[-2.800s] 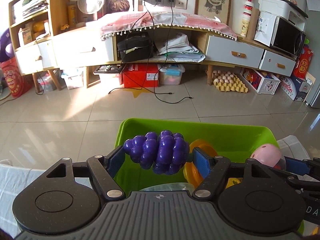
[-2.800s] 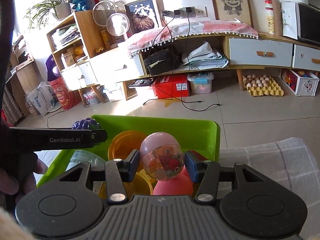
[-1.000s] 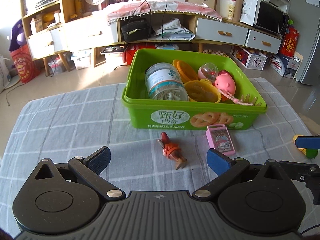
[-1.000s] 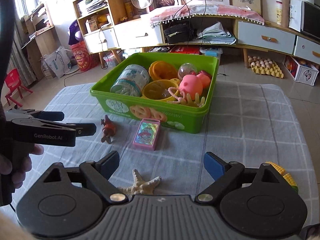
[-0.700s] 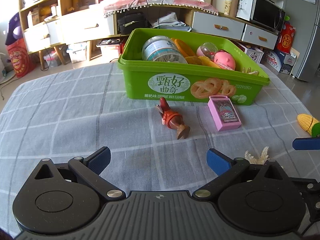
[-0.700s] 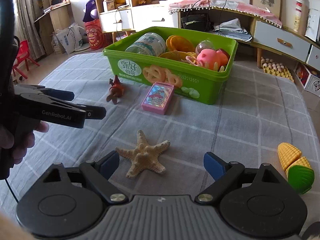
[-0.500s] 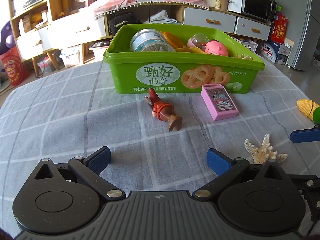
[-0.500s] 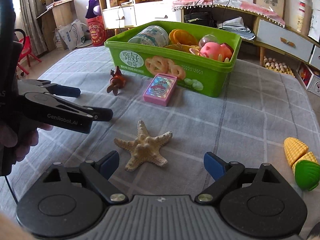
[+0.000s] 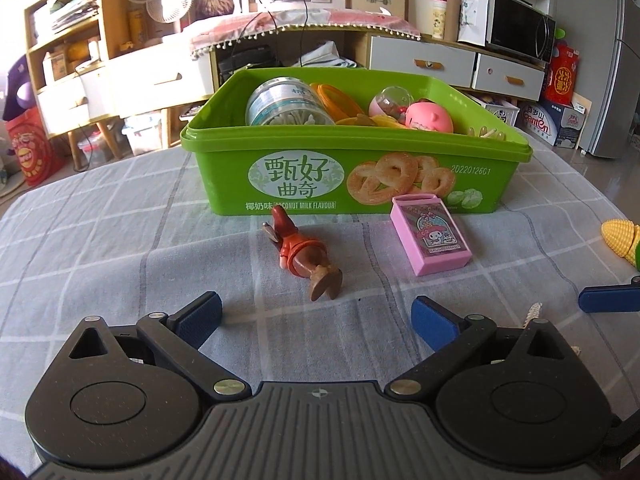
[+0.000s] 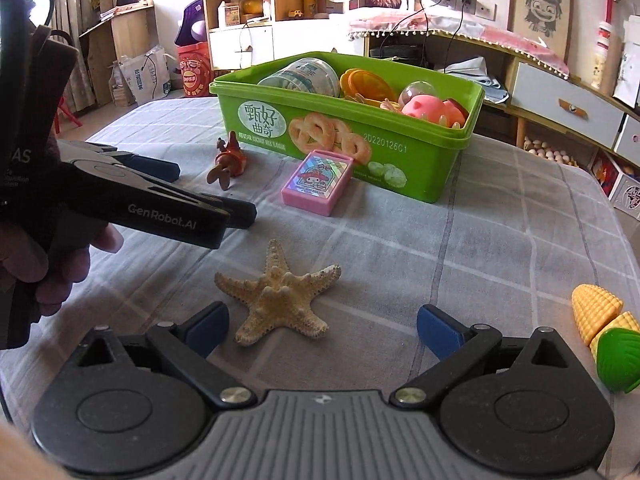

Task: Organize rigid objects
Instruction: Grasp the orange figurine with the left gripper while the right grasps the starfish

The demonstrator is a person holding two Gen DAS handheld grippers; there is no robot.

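Observation:
A green cookie bin (image 9: 224,168) (image 10: 448,168) stands on the checked cloth, holding a clear jar (image 9: 286,104), orange lids, a capsule ball and a pink pig toy (image 9: 430,116). In front of it lie a small brown-red figurine (image 9: 302,254) (image 10: 230,160) and a pink card box (image 9: 430,236) (image 10: 318,182). My left gripper (image 9: 316,320) is open, low over the cloth just short of the figurine. A tan starfish (image 10: 278,294) lies just ahead of my right gripper (image 10: 322,328), whose jaws are opening wide with nothing between them.
A toy corn with a green husk (image 10: 604,324) (image 9: 620,234) lies at the cloth's right edge. The left gripper, held by a hand (image 10: 36,264), crosses the right wrist view's left side. Shelves, drawers and floor clutter stand behind the table.
Both grippers dropped the grapes and capsule ball in the bin, pulled back and sank toward the cloth. The figurine and the starfish now lie closer before them. The right jaws look slightly wider.

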